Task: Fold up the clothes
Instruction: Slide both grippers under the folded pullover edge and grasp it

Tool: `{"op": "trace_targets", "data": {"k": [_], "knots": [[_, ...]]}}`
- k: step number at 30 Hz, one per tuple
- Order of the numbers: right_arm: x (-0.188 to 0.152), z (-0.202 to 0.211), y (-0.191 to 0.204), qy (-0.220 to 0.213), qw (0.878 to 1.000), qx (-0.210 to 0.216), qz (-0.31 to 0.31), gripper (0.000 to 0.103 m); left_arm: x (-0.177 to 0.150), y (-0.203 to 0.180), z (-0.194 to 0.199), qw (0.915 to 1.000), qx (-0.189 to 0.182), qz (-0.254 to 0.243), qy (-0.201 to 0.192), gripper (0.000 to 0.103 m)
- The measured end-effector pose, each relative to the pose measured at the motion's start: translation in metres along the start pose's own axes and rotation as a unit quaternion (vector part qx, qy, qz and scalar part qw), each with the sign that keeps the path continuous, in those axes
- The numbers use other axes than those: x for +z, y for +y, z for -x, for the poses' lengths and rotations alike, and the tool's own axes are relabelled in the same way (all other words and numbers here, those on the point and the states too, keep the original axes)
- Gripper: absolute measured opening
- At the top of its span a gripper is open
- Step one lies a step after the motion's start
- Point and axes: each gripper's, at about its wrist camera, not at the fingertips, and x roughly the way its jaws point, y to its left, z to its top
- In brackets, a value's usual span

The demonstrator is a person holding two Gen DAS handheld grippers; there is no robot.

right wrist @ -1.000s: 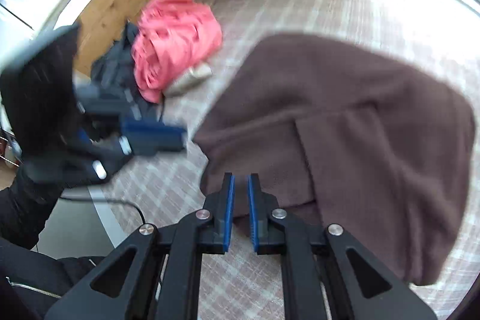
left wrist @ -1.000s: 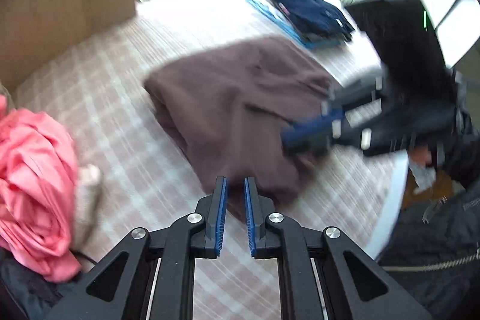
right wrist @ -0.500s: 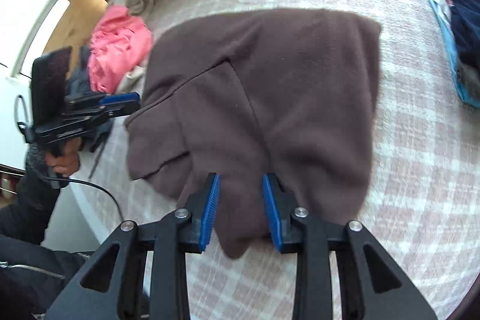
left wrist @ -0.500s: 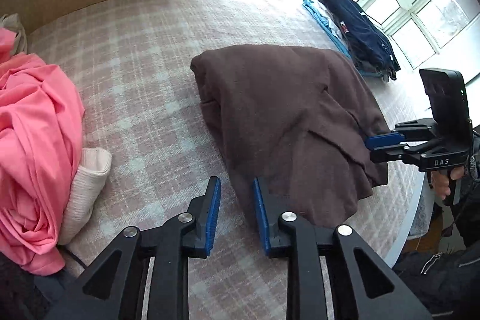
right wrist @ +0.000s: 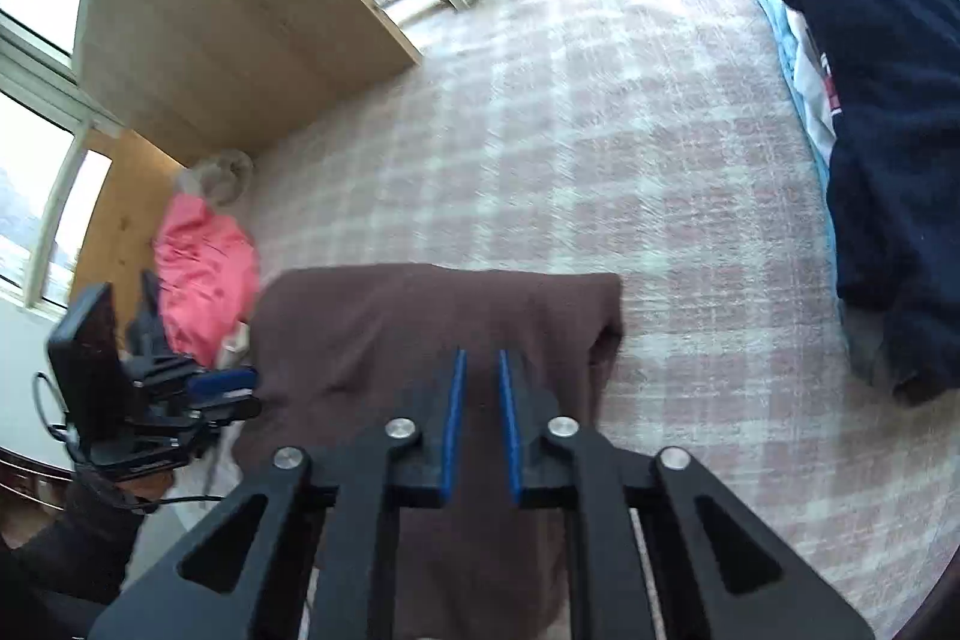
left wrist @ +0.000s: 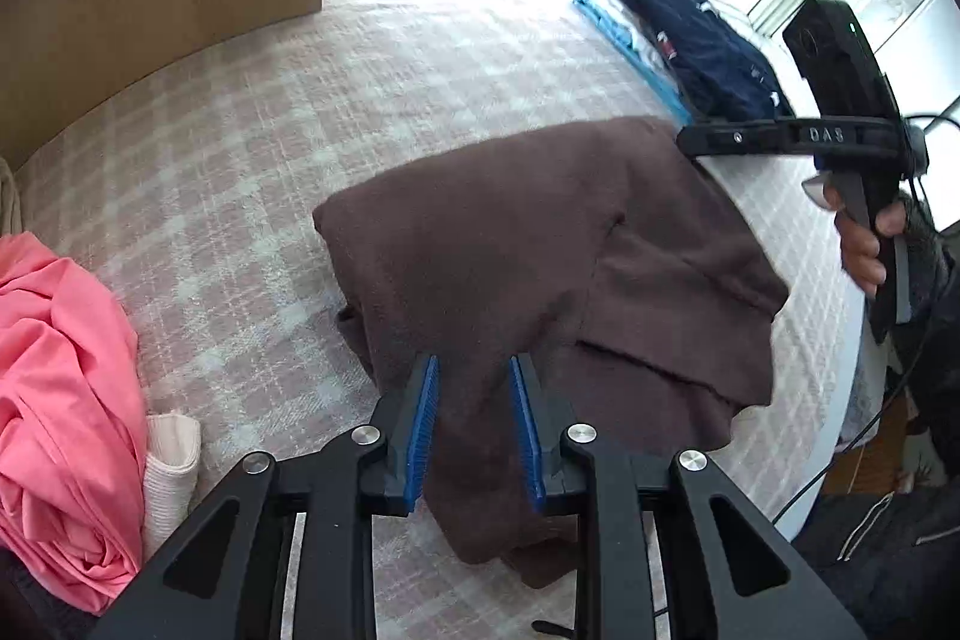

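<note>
Both grippers work the brown garment [left wrist: 540,244] near the plaid bed's [left wrist: 420,58] edge: the left gripper [left wrist: 474,424] opens around its near-left corner, the right gripper [right wrist: 478,424] seemingly pinches cloth; lift evenly.

Each camera sits behind its own claw, looking steeply down along the fingers at the bed [left wrist: 420,58]. The left view hangs close over the brown garment [left wrist: 510,244], facing the windows; the right view looks from the opposite edge. Both share the garment, pink heap [right wrist: 204,268] and navy pile [left wrist: 690,40].
</note>
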Motion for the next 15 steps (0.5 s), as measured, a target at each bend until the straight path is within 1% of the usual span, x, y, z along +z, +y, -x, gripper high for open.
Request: {"op": "trace_targets", "data": {"k": [1,2,4,5,6,7,8,9,11,13,15], "knots": [[0.000,-0.011,-0.007,0.013,1.000,-0.007,-0.007,0.000,-0.003,0.002,-0.003,1.0000,-0.002,-0.002,-0.002,0.024],[0.000,-0.007,-0.010,0.009,1.000,-0.004,-0.011,0.000,-0.004,0.004,-0.004,1.0000,-0.005,-0.002,-0.003,0.024],[0.001,0.015,-0.010,-0.018,1.000,0.014,-0.019,0.005,-0.005,0.009,0.005,0.9998,-0.013,0.015,-0.007,0.023],[-0.001,0.028,-0.008,-0.042,0.999,0.013,-0.019,0.008,-0.005,0.013,0.012,0.9995,-0.012,0.024,-0.013,0.024],[-0.003,0.041,-0.004,-0.066,0.998,0.001,-0.020,0.019,-0.006,0.017,0.019,0.9992,-0.007,0.034,-0.021,0.024],[-0.006,0.049,0.001,-0.079,0.997,-0.017,-0.016,0.029,-0.007,0.021,0.025,0.9986,-0.003,0.043,-0.029,0.027],[-0.010,0.053,0.003,-0.082,0.996,-0.039,-0.005,0.047,-0.008,0.027,0.030,0.9978,-0.009,0.058,-0.031,0.029],[-0.012,0.047,0.007,-0.078,0.995,-0.064,0.012,0.053,-0.010,0.034,0.032,0.9964,-0.024,0.077,-0.028,0.031],[-0.026,0.035,0.014,-0.054,0.991,-0.115,0.050,0.053,-0.012,0.042,0.028,0.9949,-0.029,0.096,-0.011,0.031],[-0.035,0.025,0.015,-0.032,0.989,-0.125,0.069,0.053,-0.012,0.040,0.022,0.9954,-0.018,0.094,0.004,0.031],[-0.042,0.017,0.015,-0.017,0.989,-0.122,0.076,0.053,-0.010,0.035,0.016,0.9954,-0.023,0.092,0.012,0.032]]}}
